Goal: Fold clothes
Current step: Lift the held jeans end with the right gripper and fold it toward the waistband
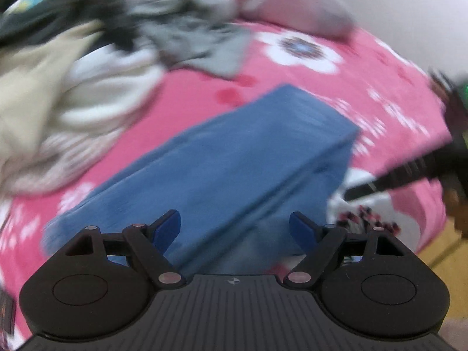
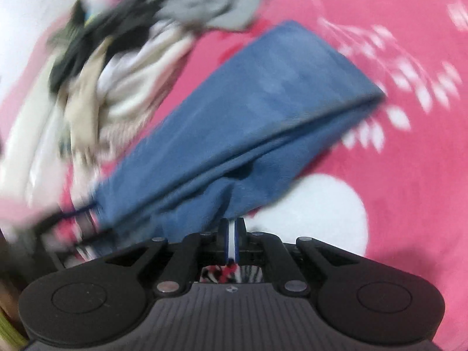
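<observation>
A folded blue garment (image 1: 234, 152) lies slantwise on the pink flowered bedspread (image 1: 365, 87). My left gripper (image 1: 234, 219) hovers over its near edge, open, its blue pads (image 1: 166, 231) wide apart with nothing between them. In the right wrist view the same blue garment (image 2: 248, 117) runs from lower left to upper right. My right gripper (image 2: 232, 222) is shut, and a puckered corner of the blue cloth is drawn into its tips. That gripper also shows as a dark blurred shape (image 1: 409, 172) at the right of the left wrist view, reaching to the garment's corner.
A heap of unfolded clothes, beige (image 1: 35, 93), white, grey (image 1: 199, 38) and black, lies beyond the garment at the upper left. A pink pillow (image 1: 286, 3) sits at the back. The bed's edge and a yellowish floor (image 1: 450, 251) show at the lower right. Both views are motion-blurred.
</observation>
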{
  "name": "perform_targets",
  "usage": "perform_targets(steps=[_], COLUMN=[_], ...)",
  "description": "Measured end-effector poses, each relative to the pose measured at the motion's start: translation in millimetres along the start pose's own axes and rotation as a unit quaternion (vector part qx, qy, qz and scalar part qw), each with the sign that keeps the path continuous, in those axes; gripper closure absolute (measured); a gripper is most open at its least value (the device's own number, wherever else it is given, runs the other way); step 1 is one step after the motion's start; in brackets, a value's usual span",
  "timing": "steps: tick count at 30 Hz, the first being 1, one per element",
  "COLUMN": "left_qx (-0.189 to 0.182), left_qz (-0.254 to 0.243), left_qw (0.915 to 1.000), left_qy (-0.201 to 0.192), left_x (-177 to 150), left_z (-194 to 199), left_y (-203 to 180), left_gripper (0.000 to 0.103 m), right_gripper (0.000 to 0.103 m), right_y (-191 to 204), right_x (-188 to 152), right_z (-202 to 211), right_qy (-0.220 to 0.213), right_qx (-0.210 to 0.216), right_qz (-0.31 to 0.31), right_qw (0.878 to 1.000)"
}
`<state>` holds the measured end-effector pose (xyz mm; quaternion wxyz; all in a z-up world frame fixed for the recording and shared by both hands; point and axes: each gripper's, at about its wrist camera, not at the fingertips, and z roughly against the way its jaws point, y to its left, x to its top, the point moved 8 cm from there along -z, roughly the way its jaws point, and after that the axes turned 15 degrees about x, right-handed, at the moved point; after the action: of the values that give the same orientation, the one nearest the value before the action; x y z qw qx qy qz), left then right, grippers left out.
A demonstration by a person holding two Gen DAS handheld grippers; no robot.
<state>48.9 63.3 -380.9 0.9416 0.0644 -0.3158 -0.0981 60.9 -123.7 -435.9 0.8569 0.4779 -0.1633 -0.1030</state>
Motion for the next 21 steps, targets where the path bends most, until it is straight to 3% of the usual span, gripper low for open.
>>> perform_targets(steps=[3, 6, 9, 13, 18, 20, 21], left_qx=[-0.008, -0.006, 0.000, 0.006, 0.011, 0.013, 0.014], left_qz=[-0.054, -0.076, -0.084, -0.109, -0.113, -0.109, -0.108], left_qw=[0.9983, 0.9968, 0.9964, 0.9939, 0.9935, 0.9939, 0.9940], left_qy=[-0.022, -0.024, -0.016, -0.013, -0.007, -0.004, -0.003], left_x=[5.0, 6.3, 5.2, 0.2, -0.6, 0.5, 1.3], left_z=[-6.0, -13.0, -20.5, -25.0, -27.8, -28.0, -27.8], left_y=[-33.5, -49.0, -53.6, -59.9, -63.3, -63.1, -63.3], left_gripper=[0.021, 0.022, 0.027, 0.028, 0.028, 0.028, 0.028], right_gripper=[0.098, 0.096, 0.080, 0.068, 0.068, 0.072, 0.079], right_y=[-19.0, -30.0, -30.5, -26.2, -31.1, -31.1, -30.4], right_x=[8.0, 11.6, 17.5, 21.1, 17.8, 18.8, 19.9], right_z=[3.6, -2.5, -7.8, -13.5, -25.7, -28.7, -29.6], right_qy=[-0.025, -0.031, -0.036, -0.021, 0.009, 0.008, 0.005], right_qx=[0.053, 0.095, 0.127, 0.119, 0.076, 0.074, 0.077], right_qz=[-0.103, -0.172, -0.209, -0.210, -0.198, -0.194, -0.193], right_qw=[0.993, 0.980, 0.969, 0.970, 0.977, 0.978, 0.978])
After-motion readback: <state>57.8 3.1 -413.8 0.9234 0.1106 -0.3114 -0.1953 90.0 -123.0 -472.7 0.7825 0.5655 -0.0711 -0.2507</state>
